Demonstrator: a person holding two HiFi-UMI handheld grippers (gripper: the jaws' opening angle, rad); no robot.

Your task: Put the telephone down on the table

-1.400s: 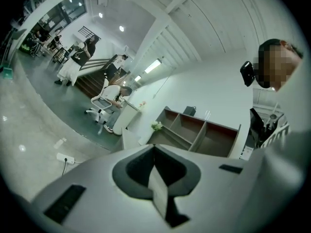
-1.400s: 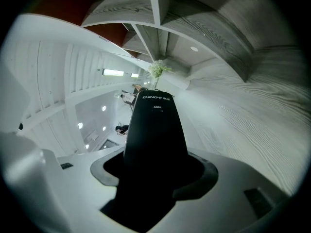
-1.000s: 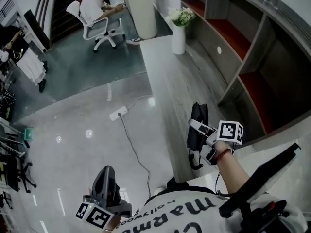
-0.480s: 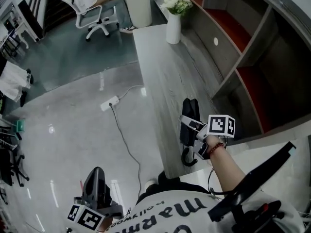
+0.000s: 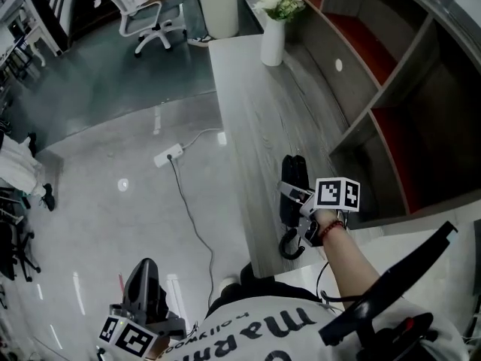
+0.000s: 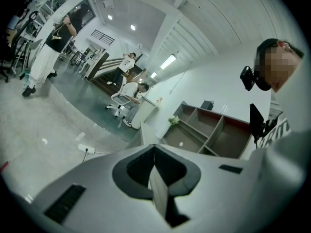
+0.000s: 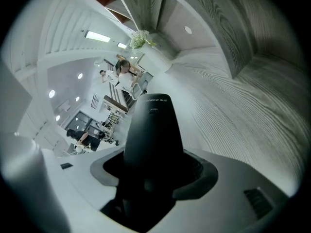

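The telephone [image 5: 293, 177] is a black handset with a dark cord [image 5: 290, 245] looping below it. My right gripper [image 5: 296, 203] is shut on the telephone, holding it over the near end of the grey wood-grain table [image 5: 252, 104]. In the right gripper view the handset [image 7: 153, 125] sticks out from between the jaws of the right gripper [image 7: 148, 178], with the table top [image 7: 252, 110] just beyond. I cannot tell whether it touches the table. My left gripper [image 5: 150, 295] hangs low over the floor at bottom left, shut and empty, as its own view of the left gripper [image 6: 156, 181] shows.
A white vase of flowers [image 5: 273, 28] stands at the table's far end. Open shelving [image 5: 391, 81] runs along the table's right side. On the glossy floor lies a power strip [image 5: 167, 156] with its cable. A white office chair [image 5: 143, 17] stands far left. A black monitor [image 5: 394, 288] is near right.
The head view has swung a little, so everything shifts in frame. My right gripper keeps hold of the telephone and has edged slightly toward the table's near end. The left gripper stays low.
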